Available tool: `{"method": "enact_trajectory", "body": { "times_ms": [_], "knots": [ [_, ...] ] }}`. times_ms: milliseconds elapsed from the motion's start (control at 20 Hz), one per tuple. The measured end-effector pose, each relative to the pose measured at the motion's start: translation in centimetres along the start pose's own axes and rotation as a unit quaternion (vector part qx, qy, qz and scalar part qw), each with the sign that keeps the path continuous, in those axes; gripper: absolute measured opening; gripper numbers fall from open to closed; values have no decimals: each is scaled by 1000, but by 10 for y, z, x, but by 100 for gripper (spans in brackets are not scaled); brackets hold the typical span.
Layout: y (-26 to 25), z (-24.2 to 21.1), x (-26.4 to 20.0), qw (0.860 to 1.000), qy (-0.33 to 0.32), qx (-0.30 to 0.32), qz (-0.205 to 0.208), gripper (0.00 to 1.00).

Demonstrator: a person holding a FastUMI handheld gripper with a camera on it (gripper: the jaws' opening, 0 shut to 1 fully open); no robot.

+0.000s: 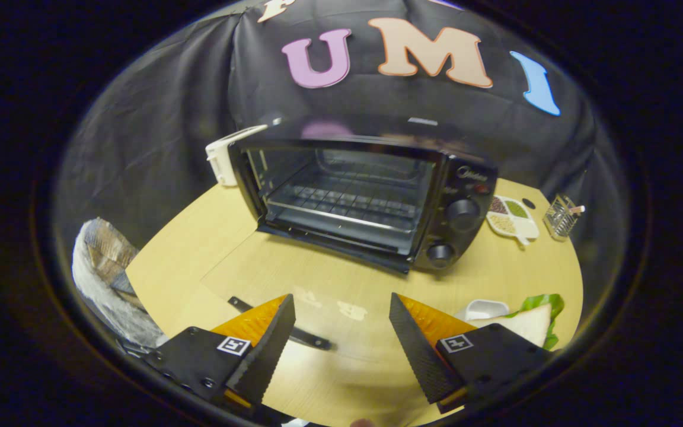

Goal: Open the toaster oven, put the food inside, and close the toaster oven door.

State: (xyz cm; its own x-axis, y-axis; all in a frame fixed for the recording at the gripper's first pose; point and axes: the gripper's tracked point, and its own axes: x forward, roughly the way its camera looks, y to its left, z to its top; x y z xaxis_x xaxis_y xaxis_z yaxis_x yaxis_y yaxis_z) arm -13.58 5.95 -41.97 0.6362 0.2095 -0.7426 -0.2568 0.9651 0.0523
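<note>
Oven (pixel 359 201) is sitting mid-table, beyond the fingers, its glass door (pixel 318 308) lying flat toward the gripper (pixel 341 344), whose fingers are spreading wide, gripping nothing. Opening looks done; loading and closing are waiting. One sandwich (pixel 525 325) is lying right of the fingers, one rack (pixel 347 204) showing inside, two knobs (pixel 463 213) facing forward.

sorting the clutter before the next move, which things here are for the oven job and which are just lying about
For the job:
- toaster oven, door down, rack bare
- sandwich with lettuce, beside the right finger
- gripper, fingers open, nothing between them

Lying about:
- sectioned dish right of the oven
- wire holder
- small white dish
- foil-lined basket
- white block behind the oven
</note>
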Motion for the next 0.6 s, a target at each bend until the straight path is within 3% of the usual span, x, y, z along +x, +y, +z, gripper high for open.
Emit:
{"method": "enact_trajectory", "body": {
  "times_ms": [300,600],
  "knots": [
    [-76,45,-31,994,-61,43,-74,100],
    [-161,53,-65,981,-89,72,-155,100]
  ]
}}
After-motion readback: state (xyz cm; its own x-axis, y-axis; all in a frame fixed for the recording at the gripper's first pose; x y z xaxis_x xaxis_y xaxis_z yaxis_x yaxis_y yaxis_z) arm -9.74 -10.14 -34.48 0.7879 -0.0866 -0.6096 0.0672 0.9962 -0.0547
